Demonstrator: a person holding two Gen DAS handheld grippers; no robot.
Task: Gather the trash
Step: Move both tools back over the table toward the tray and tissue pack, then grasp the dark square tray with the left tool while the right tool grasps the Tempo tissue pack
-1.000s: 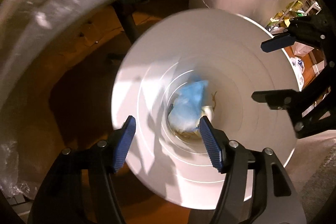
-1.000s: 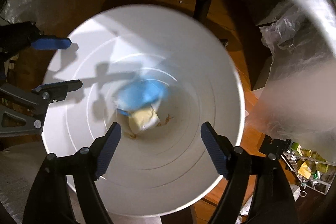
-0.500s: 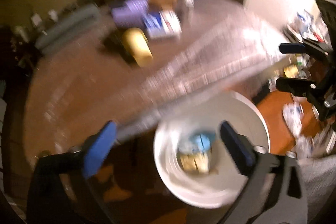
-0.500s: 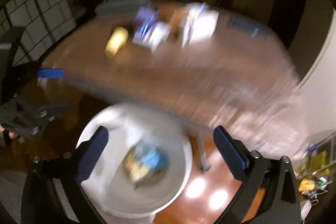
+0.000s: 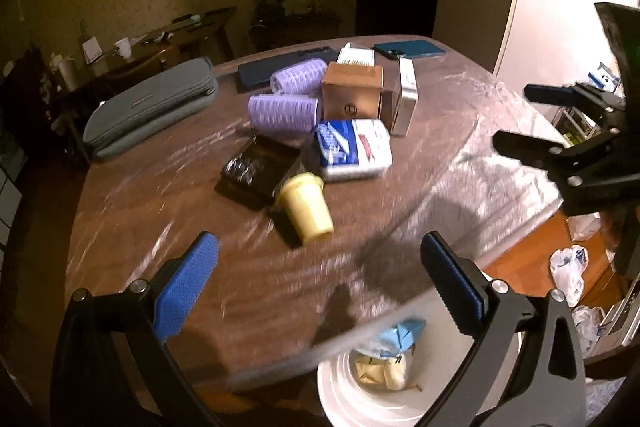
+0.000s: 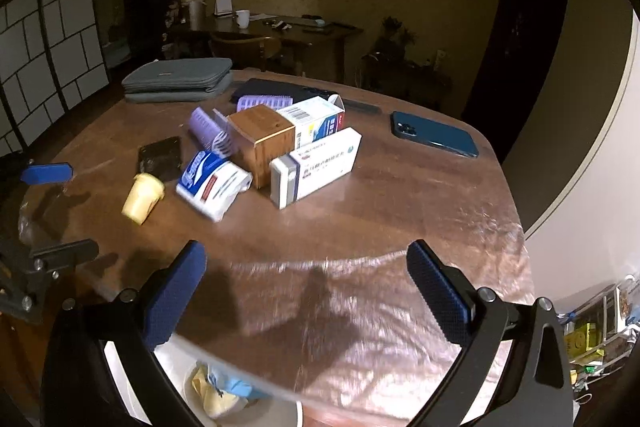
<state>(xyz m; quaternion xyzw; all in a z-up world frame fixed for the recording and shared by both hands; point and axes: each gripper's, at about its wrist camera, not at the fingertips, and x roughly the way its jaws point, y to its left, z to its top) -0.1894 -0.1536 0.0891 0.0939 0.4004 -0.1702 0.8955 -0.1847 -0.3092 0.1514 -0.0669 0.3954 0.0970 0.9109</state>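
- Left wrist view looks from the near edge across the table, facing far.
- Right wrist view does likewise, further right; both share the yellow cup.

Home dining room, wooden table, sideboard

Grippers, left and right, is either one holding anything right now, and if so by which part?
Nothing is held. The left gripper and right gripper are both open and empty above the table.
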